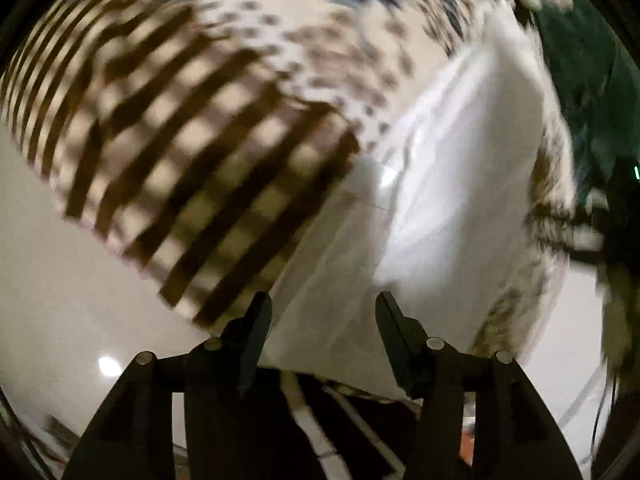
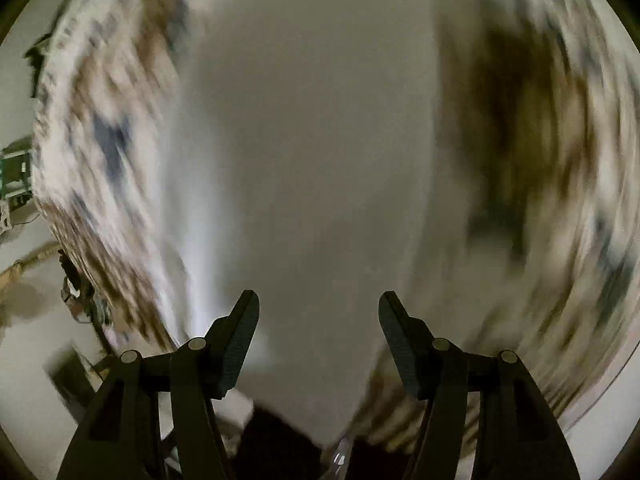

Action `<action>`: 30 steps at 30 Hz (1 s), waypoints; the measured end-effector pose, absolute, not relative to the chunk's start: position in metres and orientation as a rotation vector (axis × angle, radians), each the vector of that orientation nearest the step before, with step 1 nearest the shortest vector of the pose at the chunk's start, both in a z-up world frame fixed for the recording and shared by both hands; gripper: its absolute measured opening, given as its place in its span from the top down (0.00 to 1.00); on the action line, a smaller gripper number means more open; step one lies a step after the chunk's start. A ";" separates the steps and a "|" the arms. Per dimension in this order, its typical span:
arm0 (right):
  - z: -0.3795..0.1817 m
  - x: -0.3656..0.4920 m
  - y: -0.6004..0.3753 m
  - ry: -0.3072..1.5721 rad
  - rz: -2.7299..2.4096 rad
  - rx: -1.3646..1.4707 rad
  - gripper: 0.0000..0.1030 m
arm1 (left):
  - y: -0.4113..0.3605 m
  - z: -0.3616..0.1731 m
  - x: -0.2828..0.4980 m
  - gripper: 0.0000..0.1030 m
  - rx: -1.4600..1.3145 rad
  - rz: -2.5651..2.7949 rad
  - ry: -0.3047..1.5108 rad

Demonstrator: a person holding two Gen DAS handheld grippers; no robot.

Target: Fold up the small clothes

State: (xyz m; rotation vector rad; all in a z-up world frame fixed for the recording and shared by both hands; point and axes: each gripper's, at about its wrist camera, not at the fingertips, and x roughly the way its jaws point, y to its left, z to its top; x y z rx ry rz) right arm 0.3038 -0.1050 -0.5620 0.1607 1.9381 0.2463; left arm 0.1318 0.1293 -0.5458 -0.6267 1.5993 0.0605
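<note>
With the left claw and the right claw both spread, grip the white cloth near its edge, evenly.

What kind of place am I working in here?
Probably an indoor room set up for folding: a glossy white tabletop carries a brown-and-cream striped cloth and a white folded garment. Cluttered equipment stands beyond. Motion blur hides more.

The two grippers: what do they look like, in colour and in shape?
Left gripper and right gripper look alike: matte black, two pointed fingers on angular linkage arms with round silver pins at the joints. The right fingers have ribbed inner faces. No cables, markings or sleeves show.
</note>
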 end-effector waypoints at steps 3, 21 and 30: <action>-0.594 0.236 -0.118 2.032 0.198 0.190 0.38 | 0.114 -0.564 0.141 0.50 -0.416 0.155 1.675; -0.612 0.146 -0.171 2.130 0.132 0.350 0.83 | 0.125 -0.510 0.225 0.50 -0.454 0.082 1.582; -0.534 0.334 -0.233 1.694 0.104 0.537 0.46 | 0.084 -0.522 0.453 0.48 -0.394 -0.193 1.357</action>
